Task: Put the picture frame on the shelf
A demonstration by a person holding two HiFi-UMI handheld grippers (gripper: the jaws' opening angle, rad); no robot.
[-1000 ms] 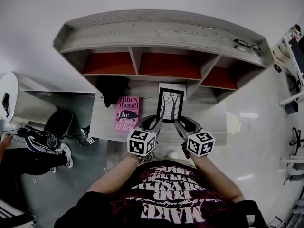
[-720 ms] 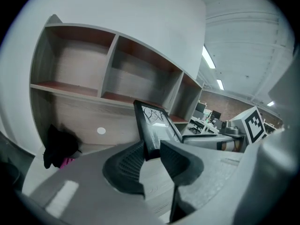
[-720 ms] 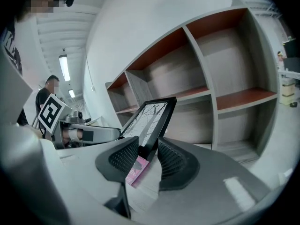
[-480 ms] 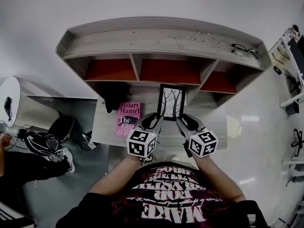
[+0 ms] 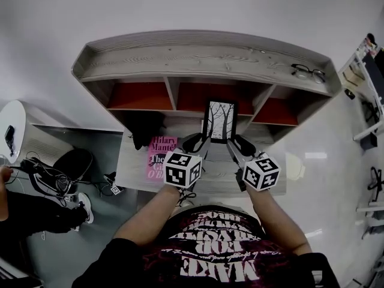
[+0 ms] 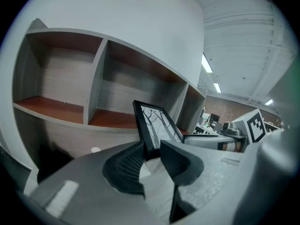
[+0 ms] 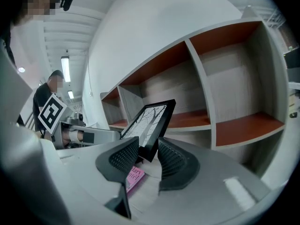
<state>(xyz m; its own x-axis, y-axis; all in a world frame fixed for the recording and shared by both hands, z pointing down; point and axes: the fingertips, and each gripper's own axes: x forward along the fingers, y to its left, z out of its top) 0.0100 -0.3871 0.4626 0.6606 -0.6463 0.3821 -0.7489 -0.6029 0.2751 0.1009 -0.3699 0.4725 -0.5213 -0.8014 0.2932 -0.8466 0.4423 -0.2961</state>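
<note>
A black picture frame with a bare-tree print is held tilted, off the desk, in front of the middle compartment of the grey wooden shelf. My left gripper is shut on the frame's lower left corner, and my right gripper is shut on its lower right corner. In the left gripper view the frame rises from between the jaws of that gripper. The right gripper view shows the frame pinched in the right gripper, with the red-floored compartments behind.
A pink book lies on the desk left of my grippers. A dark object sits under the left compartment. A pair of glasses rests on the shelf top at the right. A person stands in the background.
Both grippers have risen and moved toward the shelf with the frame. It has gone from low over the desk beside the book up to the middle compartment's opening.
</note>
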